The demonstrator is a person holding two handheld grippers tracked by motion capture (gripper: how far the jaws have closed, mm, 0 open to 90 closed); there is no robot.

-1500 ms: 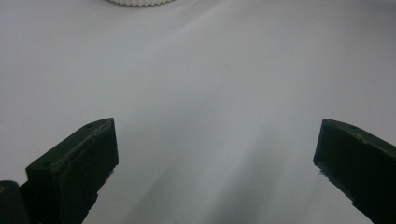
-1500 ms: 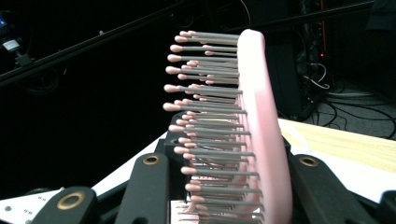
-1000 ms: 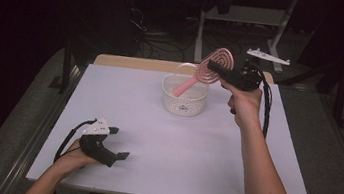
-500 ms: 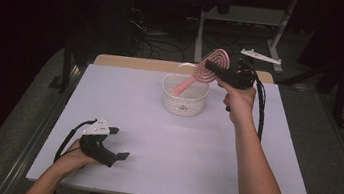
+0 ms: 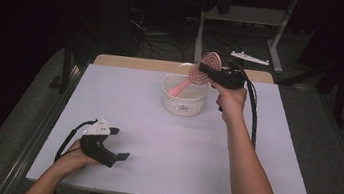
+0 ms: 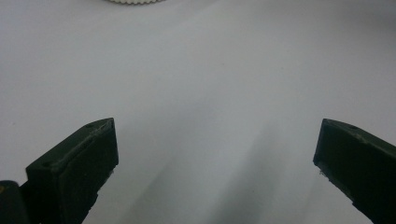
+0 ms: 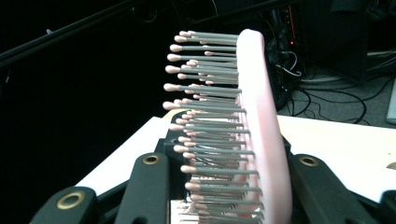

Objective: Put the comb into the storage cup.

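Between my right gripper's (image 5: pixel 209 71) jaws sits the pink hairbrush (image 5: pixel 198 73), pinched by its head; its handle slants down into the white basket (image 5: pixel 184 101). My left gripper (image 5: pixel 114 144) rests on the bench (image 5: pixel 178 148), jaws spread wide.

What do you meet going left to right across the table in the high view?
Left hand-held gripper → white basket → pink hairbrush → right hand-held gripper, shut on the brush head above the basket.

We see a white table (image 5: pixel 178 148) with a wooden strip along its far edge. On it stands a white basket (image 5: pixel 184 101), toward the far side.
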